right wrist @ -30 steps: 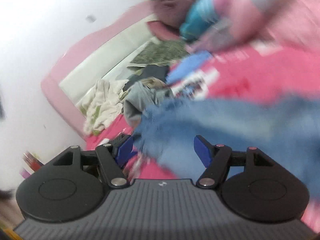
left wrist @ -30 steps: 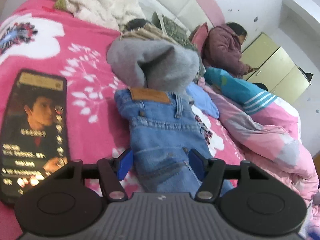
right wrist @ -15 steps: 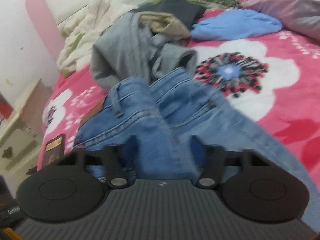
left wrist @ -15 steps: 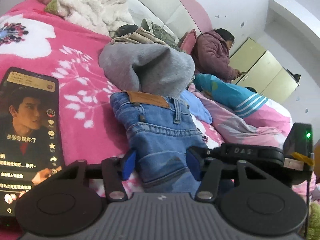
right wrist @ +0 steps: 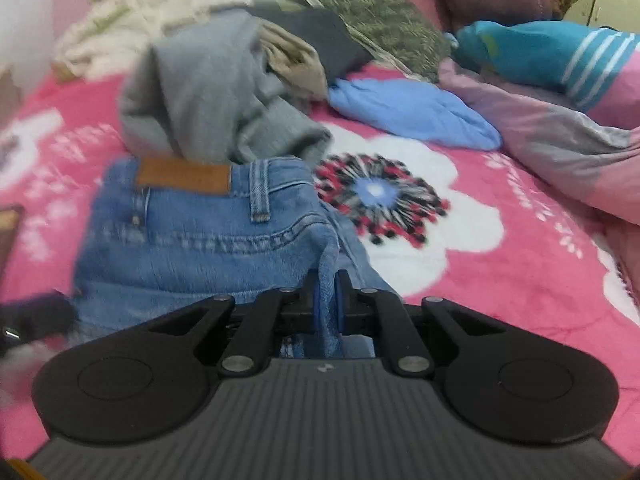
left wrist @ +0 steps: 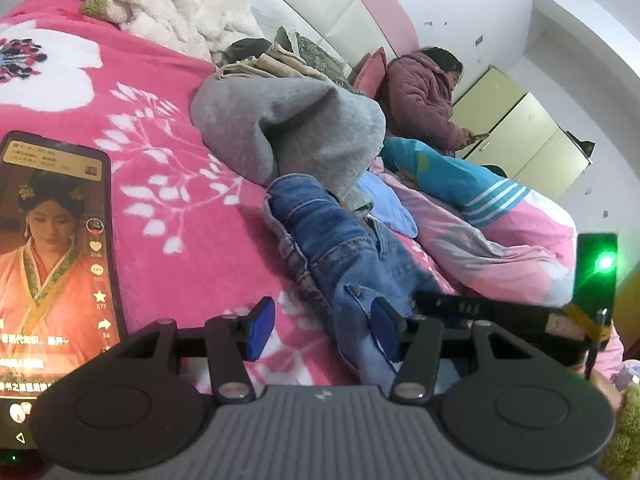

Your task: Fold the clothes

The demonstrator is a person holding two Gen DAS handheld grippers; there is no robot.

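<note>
Right tool point(right wrist: 327, 300) pinched tight on a fold of blue denim jeans point(right wrist: 192, 240). Left tool point(left wrist: 320, 330) wide open, empty, over the pink flowered bed blanket point(left wrist: 168, 240) beside them.

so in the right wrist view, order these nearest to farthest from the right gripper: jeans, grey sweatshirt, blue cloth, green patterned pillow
1. jeans: pinched in the right gripper, spreading left of it.
2. grey sweatshirt: just past the jeans' waistband, left of centre.
3. blue cloth: further back, to the right.
4. green patterned pillow: farthest, by the headboard.
</note>
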